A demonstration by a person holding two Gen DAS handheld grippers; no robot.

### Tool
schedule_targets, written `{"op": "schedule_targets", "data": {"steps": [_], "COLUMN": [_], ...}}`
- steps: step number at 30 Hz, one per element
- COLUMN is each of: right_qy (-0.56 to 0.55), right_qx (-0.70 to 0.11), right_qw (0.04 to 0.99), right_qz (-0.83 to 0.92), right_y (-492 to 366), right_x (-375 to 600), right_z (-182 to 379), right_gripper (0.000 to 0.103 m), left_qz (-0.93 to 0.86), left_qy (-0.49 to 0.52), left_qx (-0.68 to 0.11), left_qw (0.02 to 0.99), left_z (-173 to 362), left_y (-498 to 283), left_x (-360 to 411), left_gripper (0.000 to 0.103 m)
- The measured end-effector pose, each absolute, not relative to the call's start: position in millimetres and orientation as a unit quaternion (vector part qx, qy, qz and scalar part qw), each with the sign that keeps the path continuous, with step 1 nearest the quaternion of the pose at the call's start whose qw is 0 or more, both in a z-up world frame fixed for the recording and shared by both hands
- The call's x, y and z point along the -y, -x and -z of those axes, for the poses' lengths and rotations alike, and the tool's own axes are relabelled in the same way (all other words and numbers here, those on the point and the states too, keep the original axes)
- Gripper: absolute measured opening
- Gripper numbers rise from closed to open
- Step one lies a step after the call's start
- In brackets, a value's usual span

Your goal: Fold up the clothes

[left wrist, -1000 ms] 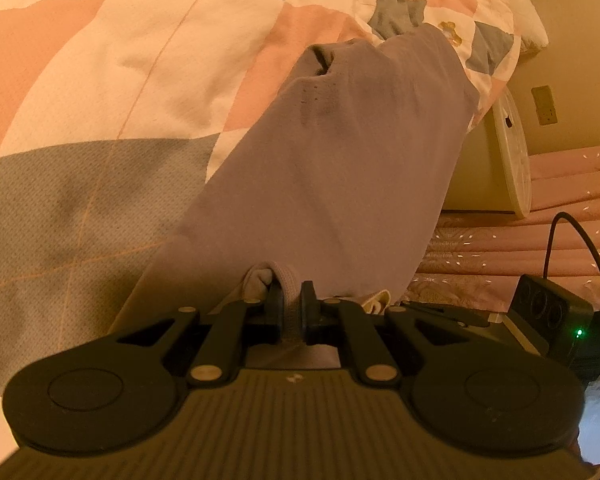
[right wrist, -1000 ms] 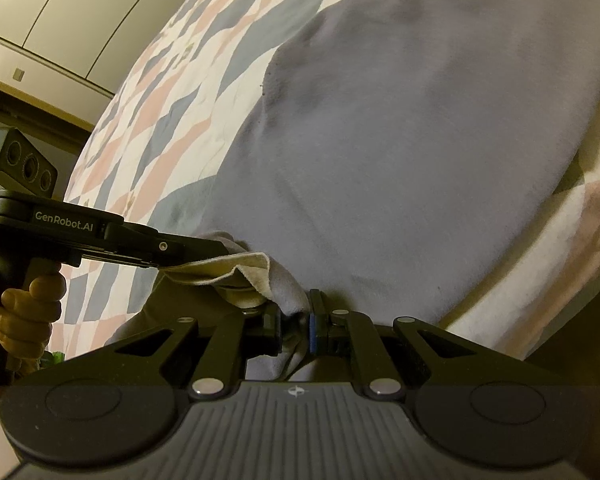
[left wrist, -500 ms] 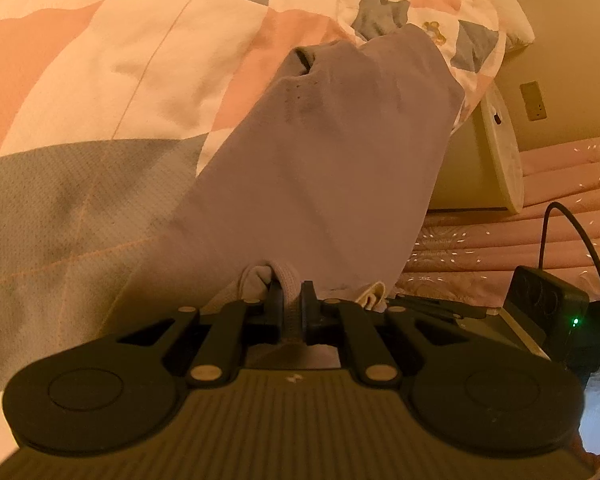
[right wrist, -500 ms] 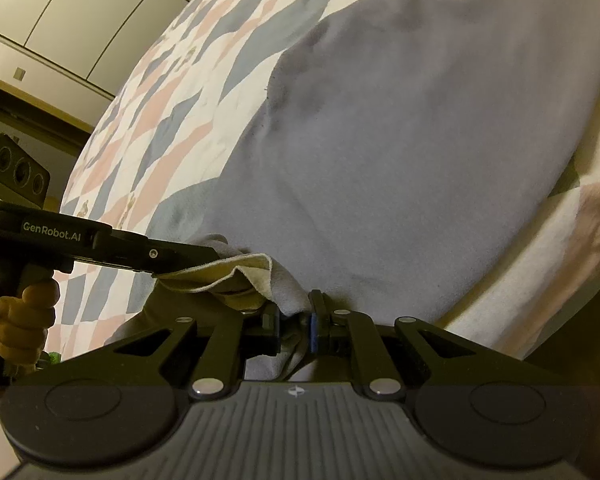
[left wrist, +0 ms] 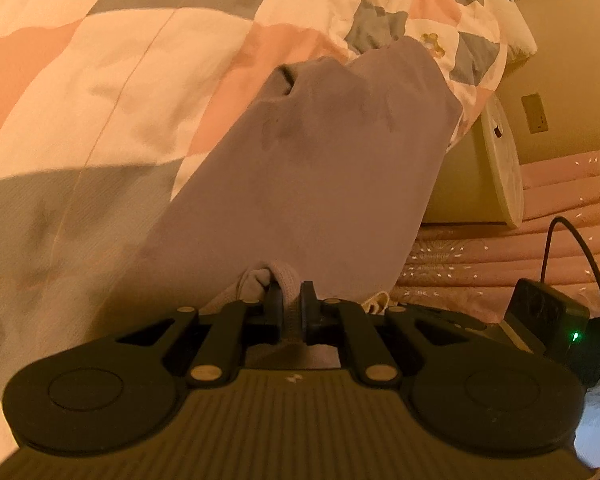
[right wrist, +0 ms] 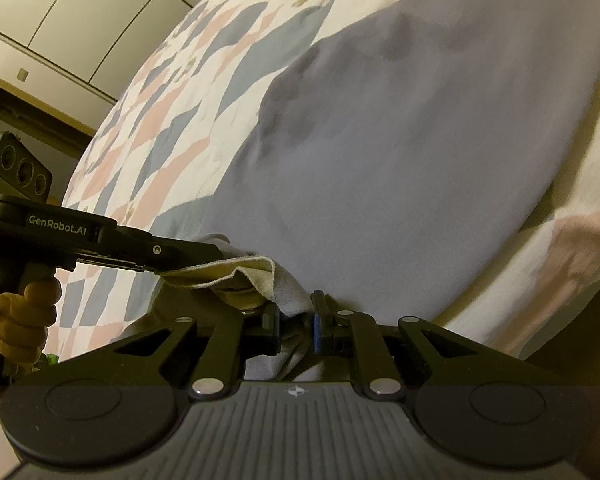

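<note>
Grey, soft cloth was what we held: the garment (left wrist: 312, 184) lay spread over the quilt (left wrist: 100, 92), running away from both tools towards the bed's far side. We judged it light, limp and a little fleecy, likely to sag and slide unless taken by its thick hem. Our left gripper (left wrist: 291, 300) was closed on a bunched fold of that near edge. Our right gripper (right wrist: 296, 316) was clamped on the same edge just beside it, where the pale lining (right wrist: 236, 272) showed.
</note>
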State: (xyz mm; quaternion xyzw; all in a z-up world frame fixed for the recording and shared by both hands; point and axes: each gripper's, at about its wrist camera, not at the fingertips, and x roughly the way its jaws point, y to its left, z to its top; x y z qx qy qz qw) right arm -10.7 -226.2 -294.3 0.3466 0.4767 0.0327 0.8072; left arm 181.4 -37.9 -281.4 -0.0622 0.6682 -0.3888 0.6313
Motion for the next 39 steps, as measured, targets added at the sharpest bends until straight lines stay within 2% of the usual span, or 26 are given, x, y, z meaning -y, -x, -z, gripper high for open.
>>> {"op": "schedule_targets", "data": {"steps": [15,23,25,27,29,30,39], "right_qy": [-0.358,-0.357,-0.371,-0.386,-0.402,-0.41,-0.48], "right_qx": [-0.462,-0.454,-0.449,-0.443,-0.433,-0.428,-0.383], "right_qw": [0.811,0.816,0.813,0.809,0.807,0.805,0.79], "right_qz": [-0.031,-0.014,-0.018,-0.023,-0.02,-0.018,0.0], "right_y": [4,3,4,5,12,15,45], "right_x": [247,267,272,276,274,272,260], "right_z": [303,304,305,306,309,311,325], "right_gripper": [0.013,0.005,0.007,0.014,0.032,0.034,0.035], "left_qz": [0.363,0.356,0.354,0.355,0.362,0.366,0.488], "left_qy": [0.06,0.059,0.055,0.056,0.049,0.04,-0.062], "left_qx": [-0.638,-0.635,-0.639,-0.642,-0.64,-0.638,-0.607], "left_qw": [0.676,0.683,0.681,0.678,0.676,0.676,0.625], "left_z": [265,267,269,270,270,271,295], "left_y": [-188,-188,-185,-184,-184,-185,-189], "left_x": [36,42,41,39,39,40,63], "left_gripper": [0.016,0.019,0.019,0.024,0.034,0.034,0.031]}}
